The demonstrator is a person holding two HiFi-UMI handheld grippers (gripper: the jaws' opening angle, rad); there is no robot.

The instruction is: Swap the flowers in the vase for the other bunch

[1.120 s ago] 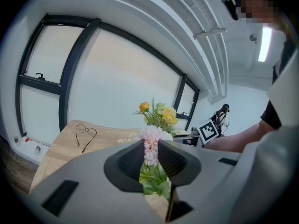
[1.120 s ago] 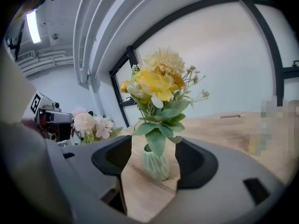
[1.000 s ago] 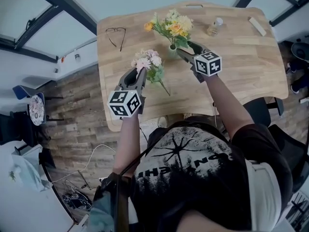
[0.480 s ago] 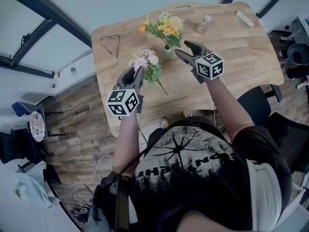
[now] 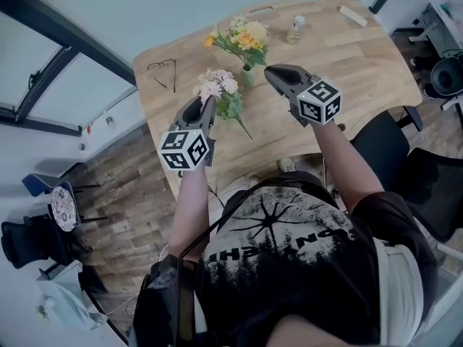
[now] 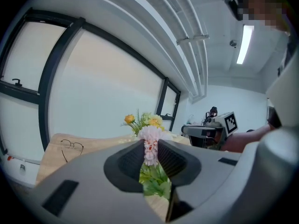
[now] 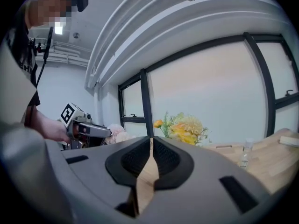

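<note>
The swap is not yet made, as far as I can judge: the yellow bunch (image 5: 242, 38) is still in the vase (image 5: 247, 76), which stands near the far edge of the bench (image 5: 362, 63). The pink bunch (image 5: 215, 87) is not on the bench. It is pinched in the left gripper (image 5: 201, 110), with blossoms and green leaves showing between the jaws, and it is held in the air just to the left of the vase. The right gripper (image 5: 273, 73) is just beside the vase on the right. Its jaws have just been closing and are now pressed together, with nothing between them. So two steps are left, I think: to take the yellow bunch out of the vase, and then to put the pink bunch in. I count two bunches of flowers, one vase and two grippers. On the bench there are also one pair of glasses (image 5: 163, 69) at the left, one small bottle (image 5: 296, 29) and one pale block (image 5: 353, 16) near the far edge.
</note>
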